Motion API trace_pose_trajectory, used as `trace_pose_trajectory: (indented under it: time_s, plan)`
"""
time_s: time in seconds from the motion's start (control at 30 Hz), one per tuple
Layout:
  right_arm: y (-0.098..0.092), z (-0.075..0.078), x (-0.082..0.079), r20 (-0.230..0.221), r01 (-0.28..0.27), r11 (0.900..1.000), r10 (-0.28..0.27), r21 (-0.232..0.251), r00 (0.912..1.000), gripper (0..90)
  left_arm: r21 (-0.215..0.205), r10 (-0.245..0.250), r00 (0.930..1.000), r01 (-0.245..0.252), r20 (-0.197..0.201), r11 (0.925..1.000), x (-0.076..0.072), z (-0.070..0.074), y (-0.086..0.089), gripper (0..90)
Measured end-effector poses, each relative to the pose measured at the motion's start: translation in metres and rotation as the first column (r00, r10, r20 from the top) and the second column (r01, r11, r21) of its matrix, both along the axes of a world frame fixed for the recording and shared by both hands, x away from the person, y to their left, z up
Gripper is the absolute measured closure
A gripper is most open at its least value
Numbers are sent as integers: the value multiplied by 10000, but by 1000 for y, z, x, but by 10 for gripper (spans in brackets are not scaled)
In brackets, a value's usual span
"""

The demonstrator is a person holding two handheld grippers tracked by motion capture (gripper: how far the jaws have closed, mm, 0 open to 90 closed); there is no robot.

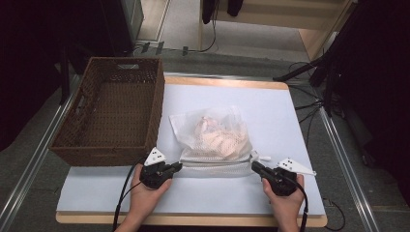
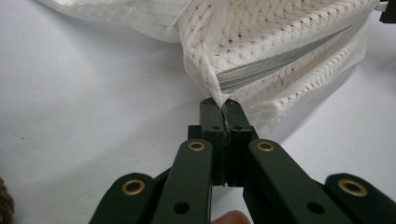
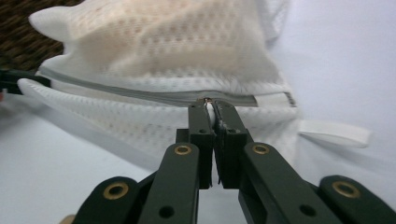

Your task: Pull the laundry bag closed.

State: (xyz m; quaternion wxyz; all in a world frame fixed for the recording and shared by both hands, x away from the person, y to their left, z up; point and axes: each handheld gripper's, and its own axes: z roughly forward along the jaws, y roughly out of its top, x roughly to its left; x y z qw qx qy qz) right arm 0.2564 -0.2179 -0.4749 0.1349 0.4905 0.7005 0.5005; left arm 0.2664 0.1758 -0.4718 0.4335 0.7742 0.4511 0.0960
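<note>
- a white mesh bag (image 1: 215, 137) is lying in the middle of the white worktop (image 1: 285, 116), just to the right of a brown woven basket (image 1: 113, 108).
- the bag is looking puffy, with something soft and pale pink showing through the little holes.
- a grey zipper (image 2: 275, 60) is running along the bag's near edge, and a white loop tab (image 3: 334, 132) is sticking out at one end.
- the left tool (image 1: 176, 167) is pinching the left corner of the bag, jaws pressed together on the mesh.
- the right tool (image 1: 256, 167) is clamping on the zipper pull (image 3: 208, 103) near the bag's right end.
- both hands are resting low by the near edge, and both tools are pointing inward at the bag.
</note>
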Motion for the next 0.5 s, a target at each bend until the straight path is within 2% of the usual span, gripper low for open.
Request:
trace_pose_trajectory:
  time_s: [0.1,0.23,0.5]
  plan:
    - [-10,-4,5,-70,336,9994,-336,-73,9994,872,-8,172,9998,-172,-42,9999,1,0,3,900]
    - [-20,-7,10,-202,597,9982,-596,48,9980,872,63,170,9998,-169,-53,9998,1,0,4,900]
    - [-23,-9,14,-208,826,9961,-832,-302,9963,870,123,100,9998,-102,187,9999,0,1,5,900]
